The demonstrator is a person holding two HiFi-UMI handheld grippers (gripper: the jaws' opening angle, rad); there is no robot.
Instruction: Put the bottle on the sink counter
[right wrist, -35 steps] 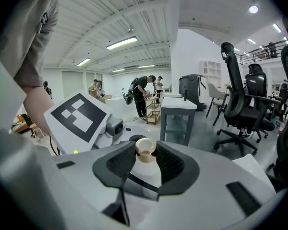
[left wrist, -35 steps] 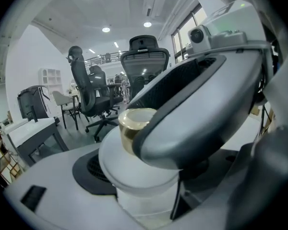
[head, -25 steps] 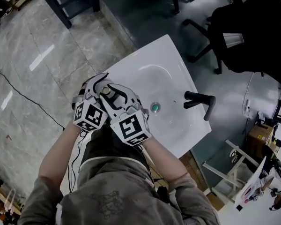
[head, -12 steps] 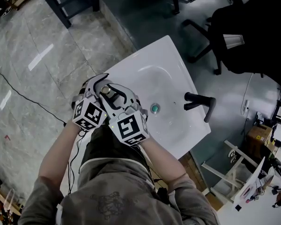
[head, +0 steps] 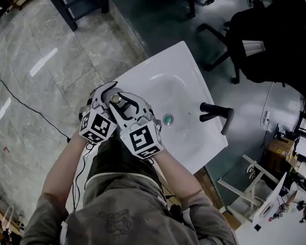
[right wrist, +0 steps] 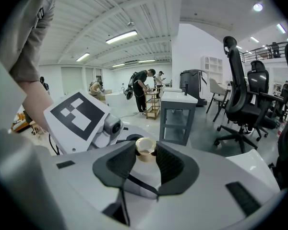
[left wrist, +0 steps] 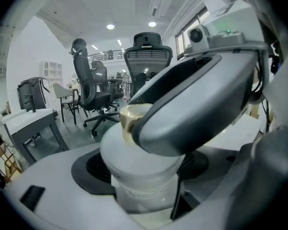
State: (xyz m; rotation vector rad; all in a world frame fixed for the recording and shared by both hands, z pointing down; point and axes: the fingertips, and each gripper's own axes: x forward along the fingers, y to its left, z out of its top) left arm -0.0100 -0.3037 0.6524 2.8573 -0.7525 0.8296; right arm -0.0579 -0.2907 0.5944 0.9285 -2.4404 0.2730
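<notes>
Forearms in a grey shirt reach forward from the person standing at the sink, both hands drawn close together. Each carries a tool with a marker cube at its back, the left cube just beside the right cube.

Ahead of the cubes, the left gripper and the right gripper meet on one small bottle. The left gripper's view shows the bottle's pale body upright between its two dark pads, which press on it from either side. The right gripper comes in higher, and its own view shows its ribbed pads pinching the gold cap from both sides, so its jaws stand only as far apart as the cap. One of its jaws crosses in front of the cap in the left gripper's view.

The bottle sits over the near left part of the white sink counter, by the rim of the basin. Whether its base touches the counter I cannot tell, since the grippers cover it.

Further on, the basin holds a greenish drain, well apart from the bottle. A black faucet stands at the basin's far right side. Beyond the counter, a black office chair stands on the dark floor, and a thin cable trails over the pale marble tiles at the left.
</notes>
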